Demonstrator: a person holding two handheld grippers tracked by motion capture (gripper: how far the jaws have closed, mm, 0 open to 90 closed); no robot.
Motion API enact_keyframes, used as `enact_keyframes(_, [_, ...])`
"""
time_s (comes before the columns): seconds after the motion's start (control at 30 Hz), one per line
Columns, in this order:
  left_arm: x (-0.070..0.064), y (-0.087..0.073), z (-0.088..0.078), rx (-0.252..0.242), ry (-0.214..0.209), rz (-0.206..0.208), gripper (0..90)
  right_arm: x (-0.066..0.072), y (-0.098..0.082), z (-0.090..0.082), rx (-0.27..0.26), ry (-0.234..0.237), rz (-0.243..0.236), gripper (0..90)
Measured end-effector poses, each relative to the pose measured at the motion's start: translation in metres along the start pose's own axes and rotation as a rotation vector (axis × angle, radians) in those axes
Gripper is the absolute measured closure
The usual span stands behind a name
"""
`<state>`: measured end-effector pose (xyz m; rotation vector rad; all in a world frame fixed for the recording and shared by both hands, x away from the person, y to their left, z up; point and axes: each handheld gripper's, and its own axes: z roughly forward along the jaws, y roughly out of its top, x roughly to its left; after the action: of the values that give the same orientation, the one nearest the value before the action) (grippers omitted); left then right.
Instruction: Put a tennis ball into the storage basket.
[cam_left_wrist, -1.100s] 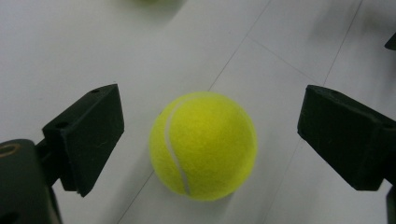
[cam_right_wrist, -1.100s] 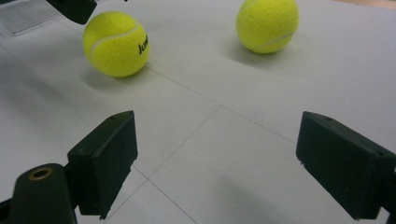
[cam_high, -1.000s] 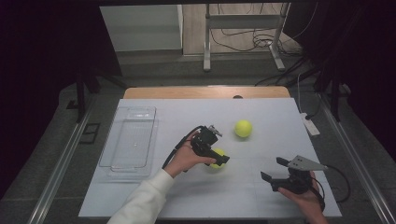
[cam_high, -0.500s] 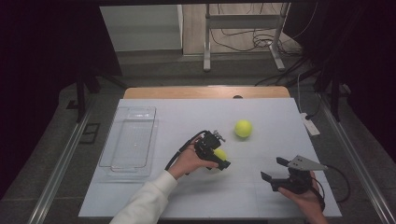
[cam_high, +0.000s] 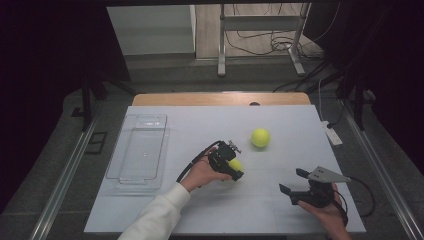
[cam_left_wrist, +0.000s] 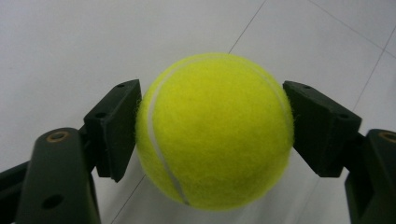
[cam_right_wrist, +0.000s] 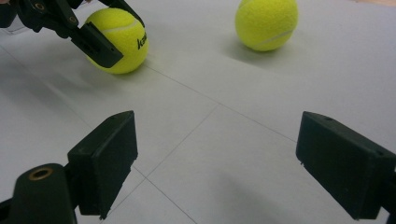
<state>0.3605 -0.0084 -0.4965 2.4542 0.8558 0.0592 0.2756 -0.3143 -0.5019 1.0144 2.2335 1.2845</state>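
A yellow tennis ball (cam_left_wrist: 215, 130) sits between the pads (cam_left_wrist: 119, 126) of my left gripper (cam_left_wrist: 212, 126). The jaws have just been closing and now press both of its sides. From above, the left gripper (cam_high: 235, 167) holds this ball (cam_high: 236, 163) low over the middle of the white table. A second tennis ball (cam_high: 260, 137) lies free a little farther back and to the right. My right gripper (cam_high: 293, 181) hovers open near the front right with nothing between its jaws. In the right gripper view, its gap (cam_right_wrist: 219, 163) faces the held ball (cam_right_wrist: 119, 39) and the free ball (cam_right_wrist: 266, 21).
An empty clear plastic tray (cam_high: 141, 150) lies at the table's left side. A white power strip (cam_high: 332, 134) rests at the right edge. Beyond the table's far wooden edge (cam_high: 220, 98) stands a metal frame (cam_high: 260, 35) amid floor cables.
The left gripper's jaws, wide around the ball before, have closed onto it. The left hand shifted slightly; the right hand and the free ball stayed put.
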Motion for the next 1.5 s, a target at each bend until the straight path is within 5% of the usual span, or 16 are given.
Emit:
enact_keyframes(0.23, [-0.001, 0.001, -0.002, -0.015, 0.014, 0.007, 26.4, -0.001, 0.0, 0.0, -0.003, -0.001, 0.004, 13.3])
enact_keyframes(1.5, [-0.005, -0.011, -0.048, -0.229, -0.052, 0.033, 26.7, -0.003, -0.002, 0.002, 0.005, -0.013, 0.024, 13.7])
